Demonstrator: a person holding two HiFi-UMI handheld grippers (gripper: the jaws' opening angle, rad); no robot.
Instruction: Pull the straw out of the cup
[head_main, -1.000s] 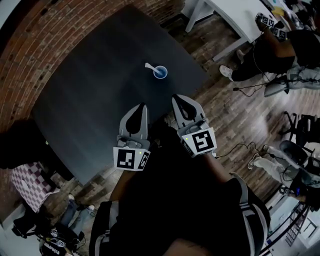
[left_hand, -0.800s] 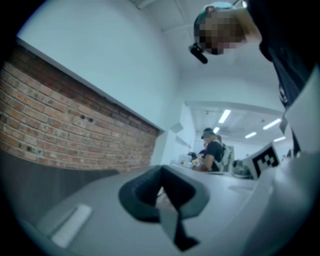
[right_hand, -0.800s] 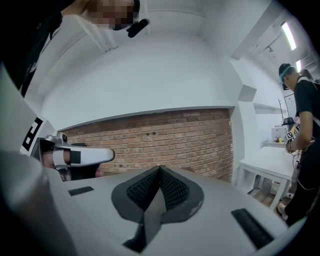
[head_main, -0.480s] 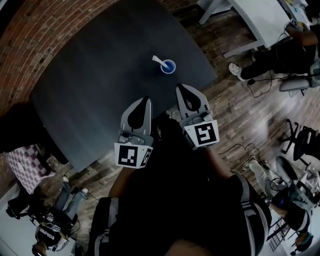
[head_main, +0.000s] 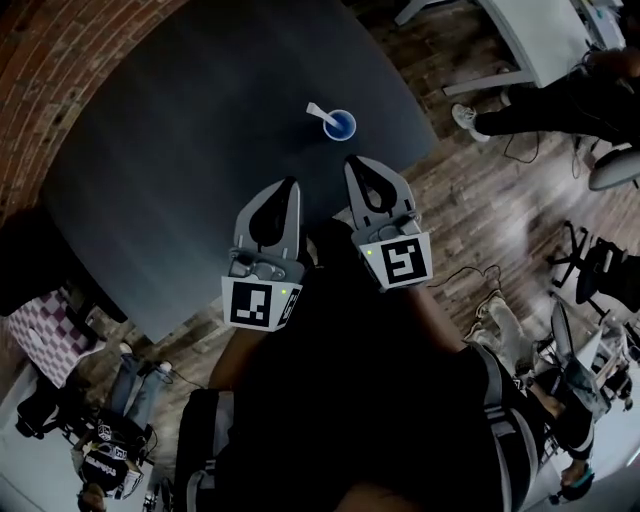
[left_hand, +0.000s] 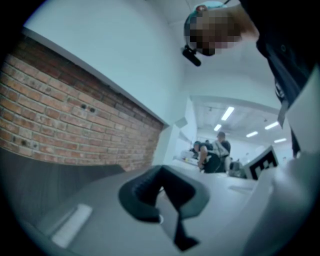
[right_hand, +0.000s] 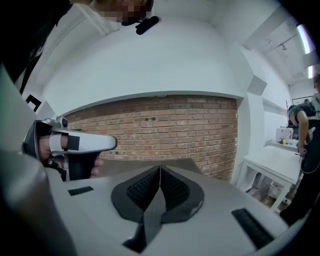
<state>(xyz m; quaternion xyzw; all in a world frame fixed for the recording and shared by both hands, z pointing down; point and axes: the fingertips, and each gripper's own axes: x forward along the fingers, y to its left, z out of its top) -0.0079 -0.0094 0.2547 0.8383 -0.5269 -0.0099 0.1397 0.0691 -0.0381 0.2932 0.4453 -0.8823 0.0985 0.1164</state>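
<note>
A small blue cup (head_main: 340, 125) stands on the dark table (head_main: 180, 160), near its right corner. A white straw (head_main: 319, 112) leans out of the cup toward the upper left. My left gripper (head_main: 290, 184) hovers over the table's near edge, shut and empty. My right gripper (head_main: 356, 161) is beside it, a short way below the cup, also shut with nothing held. In the left gripper view the left gripper (left_hand: 161, 170) has its pads together. In the right gripper view the right gripper (right_hand: 160, 168) is pressed closed too. Neither gripper view shows the cup.
A brick wall (head_main: 60, 50) runs behind the table. A white table (head_main: 545, 30) and a seated person (head_main: 590, 100) are at the upper right. Office chairs (head_main: 600, 270) and cables lie on the wood floor (head_main: 500, 200) to the right. A checkered item (head_main: 40, 335) sits at the left.
The head camera has shifted, so the cup sits slightly higher and further right in view. Both grippers stay shut at the table's near edge, a little closer to the cup.
</note>
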